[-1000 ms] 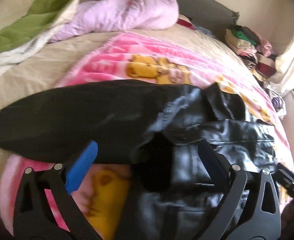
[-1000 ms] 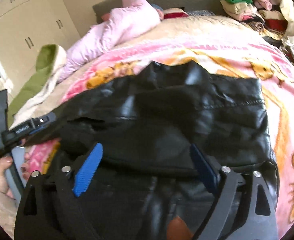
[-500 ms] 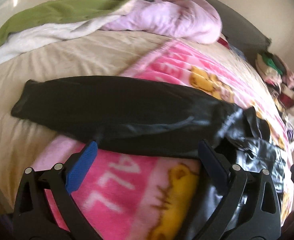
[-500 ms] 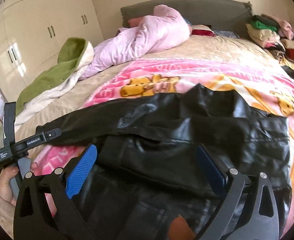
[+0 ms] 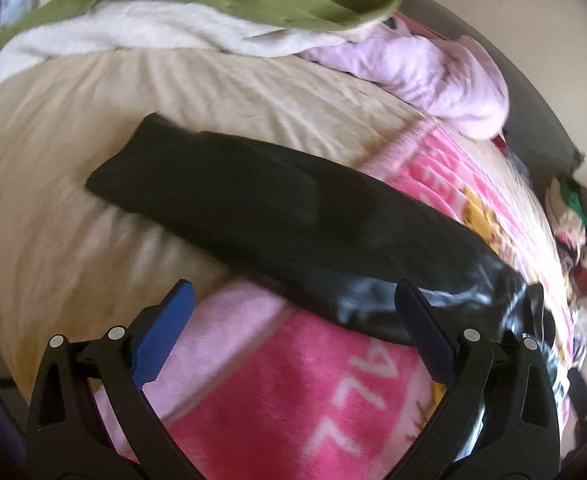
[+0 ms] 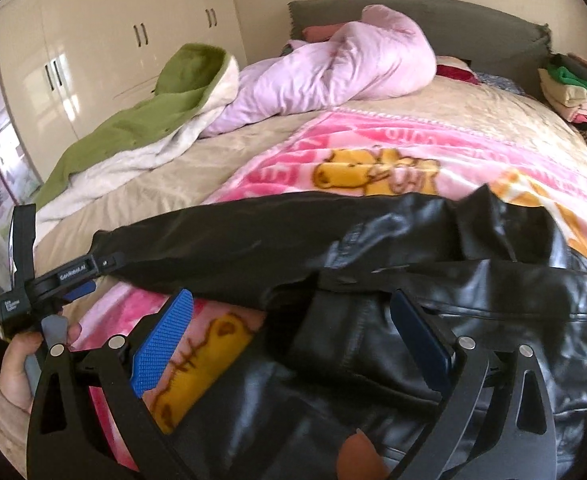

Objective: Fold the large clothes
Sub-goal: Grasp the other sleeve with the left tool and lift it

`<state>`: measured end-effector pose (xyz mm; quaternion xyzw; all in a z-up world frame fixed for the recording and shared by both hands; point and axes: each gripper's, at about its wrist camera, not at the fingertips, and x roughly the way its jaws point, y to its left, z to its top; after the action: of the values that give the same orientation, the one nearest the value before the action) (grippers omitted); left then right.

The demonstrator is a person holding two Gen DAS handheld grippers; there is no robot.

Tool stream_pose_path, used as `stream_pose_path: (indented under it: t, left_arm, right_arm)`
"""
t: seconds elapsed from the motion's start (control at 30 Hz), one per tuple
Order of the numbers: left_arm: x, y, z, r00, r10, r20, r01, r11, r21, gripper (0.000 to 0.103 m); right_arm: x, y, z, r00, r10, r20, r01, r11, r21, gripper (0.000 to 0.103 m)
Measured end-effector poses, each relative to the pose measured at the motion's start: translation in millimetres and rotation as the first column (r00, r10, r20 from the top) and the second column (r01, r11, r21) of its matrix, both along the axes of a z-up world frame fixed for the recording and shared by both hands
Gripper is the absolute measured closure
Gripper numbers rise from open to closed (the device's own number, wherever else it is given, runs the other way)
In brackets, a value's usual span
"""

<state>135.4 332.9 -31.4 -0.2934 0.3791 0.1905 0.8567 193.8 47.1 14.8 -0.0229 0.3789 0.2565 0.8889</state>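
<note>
On the pink blanket point(image 6: 373, 140), black jacket point(image 6: 473, 320) – hem cut off – both grippers, left gripper point(image 5: 293, 332) and right gripper point(image 6: 293, 336), agape

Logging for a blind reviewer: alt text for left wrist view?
Open left gripper hovers above a black leather jacket sleeve stretched diagonally across a pink cartoon blanket and beige bedspread; green-and-cream blanket and lilac duvet behind.

A pink cartoon-bear blanket point(image 6: 393, 152) covers the near and right part of a beige bedspread point(image 6: 153, 188). At the far left lies a green and white blanket point(image 6: 141, 128), beside a crumpled lilac duvet point(image 6: 333, 68). White wardrobes point(image 6: 105, 36) stand far left, stacked clothes point(image 6: 569, 88) far right.
</note>
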Motion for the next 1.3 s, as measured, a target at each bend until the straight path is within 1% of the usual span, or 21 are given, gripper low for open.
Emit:
stream_pose_path:
  t: [0.17,0.3,0.43,0.57,0.6,0.63,0.7,0.77,0.8,0.83,0.9,0.93,1.0,1.03,1.1,1.17,1.3]
  left_arm:
    - [-11,29,-16,0.994,0.106,0.007,-0.105,0.992,-0.075,0.009]
    - [-10,45,-31,0.987,0.158,0.009,-0.155,0.977,-0.146,0.009]
    - [-1,55,-38,0.984,0.176,0.008,-0.173,0.973,-0.15,0.009]
    - [9,68,-42,0.978,0.208,0.017,-0.203,0.965,-0.167,0.01]
    - [12,71,-41,0.976,0.215,0.017,-0.21,0.964,-0.165,0.014]
    - [16,74,-41,0.973,0.231,0.011,-0.226,0.961,-0.159,0.033]
    - [21,79,-39,0.97,0.241,0.005,-0.237,0.959,-0.156,0.063]
    - [25,84,-36,0.973,0.229,0.032,-0.219,0.956,-0.193,0.079]
    - [27,83,-33,0.975,0.218,0.044,-0.205,0.959,-0.197,0.087]
    - [27,80,-26,0.977,0.207,0.059,-0.194,0.964,-0.181,0.093]
    - [27,74,-14,0.977,0.191,0.091,-0.174,0.97,-0.169,0.099]
    - [26,69,-4,0.977,0.178,0.119,-0.158,0.974,-0.162,0.1]
    - [25,59,14,0.975,0.153,0.162,-0.129,0.981,-0.148,0.102]
    - [25,52,28,0.973,0.136,0.187,-0.112,0.985,-0.133,0.102]
    - [24,41,47,0.969,0.114,0.22,-0.092,0.99,-0.107,0.103]
    - [24,26,72,0.961,0.08,0.264,-0.06,0.995,-0.083,0.103]
    - [28,-6,110,0.946,0.022,0.323,-0.013,0.999,-0.029,0.103]
  right_arm:
    - [-1,18,-13,1.0,0.02,-0.02,-0.02,1.0,-0.01,0.005]
    - [0,15,-21,0.998,0.008,-0.061,-0.007,1.0,0.018,0.005]
    - [0,4,-22,0.996,-0.015,-0.085,0.019,0.999,0.046,0.005]
    - [0,-20,-20,0.993,-0.065,-0.095,0.072,0.995,0.074,0.005]
    - [-1,-27,-20,0.992,-0.076,-0.099,0.084,0.993,0.077,0.005]
    - [-1,-32,-20,0.991,-0.084,-0.1,0.092,0.993,0.078,0.005]
    - [-3,-47,-18,0.99,-0.111,-0.093,0.118,0.99,0.073,0.005]
    - [-7,-65,-17,0.987,-0.138,-0.085,0.144,0.987,0.069,0.005]
    - [-8,-72,-16,0.985,-0.15,-0.083,0.156,0.985,0.069,0.005]
    - [-9,-78,-16,0.984,-0.159,-0.082,0.165,0.984,0.07,0.005]
    - [-12,-97,-17,0.978,-0.191,-0.087,0.197,0.977,0.077,0.005]
    - [-14,-106,-17,0.974,-0.207,-0.091,0.215,0.973,0.083,0.005]
    - [-17,-126,-19,0.965,-0.242,-0.105,0.252,0.962,0.102,0.005]
    - [-18,-132,-19,0.962,-0.25,-0.11,0.261,0.959,0.106,0.005]
    - [-21,-149,-18,0.955,-0.273,-0.113,0.285,0.951,0.116,0.005]
    - [-26,-164,-14,0.95,-0.293,-0.108,0.306,0.944,0.127,0.005]
    - [-35,-191,-6,0.94,-0.325,-0.105,0.339,0.927,0.162,0.005]
